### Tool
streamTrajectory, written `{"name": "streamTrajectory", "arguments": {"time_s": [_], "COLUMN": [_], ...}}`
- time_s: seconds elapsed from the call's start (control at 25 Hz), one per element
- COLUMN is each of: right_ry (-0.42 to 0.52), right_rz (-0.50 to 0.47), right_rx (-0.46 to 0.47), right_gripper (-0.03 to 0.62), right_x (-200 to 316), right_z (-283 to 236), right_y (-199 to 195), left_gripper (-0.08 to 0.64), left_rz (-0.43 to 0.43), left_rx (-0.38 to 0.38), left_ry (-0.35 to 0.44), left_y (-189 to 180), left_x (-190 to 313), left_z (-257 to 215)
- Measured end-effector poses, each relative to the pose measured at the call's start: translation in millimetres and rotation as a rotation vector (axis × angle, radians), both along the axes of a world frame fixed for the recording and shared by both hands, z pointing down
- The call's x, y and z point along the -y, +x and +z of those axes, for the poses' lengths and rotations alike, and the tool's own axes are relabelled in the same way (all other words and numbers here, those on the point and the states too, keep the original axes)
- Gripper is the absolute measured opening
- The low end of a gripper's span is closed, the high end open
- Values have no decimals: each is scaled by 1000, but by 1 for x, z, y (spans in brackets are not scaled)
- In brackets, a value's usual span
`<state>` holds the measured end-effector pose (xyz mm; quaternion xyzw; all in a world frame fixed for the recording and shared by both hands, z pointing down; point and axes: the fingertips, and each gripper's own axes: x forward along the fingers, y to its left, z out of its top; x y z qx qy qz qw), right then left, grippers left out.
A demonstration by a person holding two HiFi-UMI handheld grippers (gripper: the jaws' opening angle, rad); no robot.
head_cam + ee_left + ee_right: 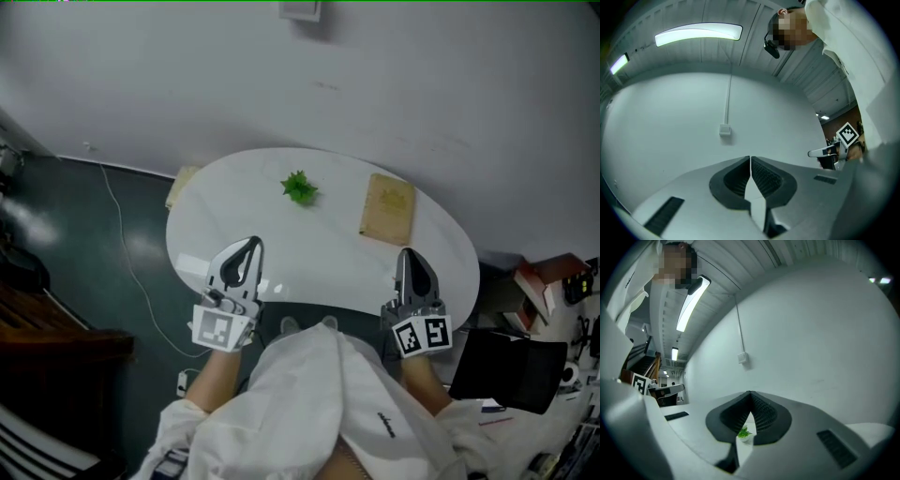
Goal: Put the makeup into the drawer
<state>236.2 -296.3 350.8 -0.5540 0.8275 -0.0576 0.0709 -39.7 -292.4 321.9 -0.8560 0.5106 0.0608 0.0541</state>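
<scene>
Over the near edge of the table (328, 262), the left gripper (251, 244) and right gripper (406, 253) are held, jaws closed and empty. A green plant (299, 187) is seen farther off.

I wore a loose white top (319, 394) with white sleeves and a small line of dark print on its front. My left gripper (251, 246) and right gripper (410, 255) had pale grey moulded shells, black ribbed pads (766, 177) lining the jaws and dark slotted vents along their sides. Each carried a white marker cube (223, 328) printed with black squares.
</scene>
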Motion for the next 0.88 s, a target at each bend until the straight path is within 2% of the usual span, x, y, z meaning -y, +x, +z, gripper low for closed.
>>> {"name": "streamTrajectory", "arguments": {"time_s": [0.2, 0.32, 0.6, 0.88], "right_ry": [22, 27, 26, 14], "right_rz": [97, 120, 132, 146], "right_rx": [18, 6, -9, -20], "right_gripper": [17, 17, 17, 17], "right_x": [-3, -5, -5, -7], "right_z": [-7, -7, -5, -1], "right_y": [41, 51, 54, 56], "left_gripper": [32, 32, 32, 32], "left_rz": [0, -10, -55, -49], "left_rx": [32, 37, 39, 44], "left_ry": [11, 12, -35, -26], "left_y": [10, 12, 7, 6], "left_x": [1, 1, 10, 10], "left_z": [-7, -6, 5, 4]}}
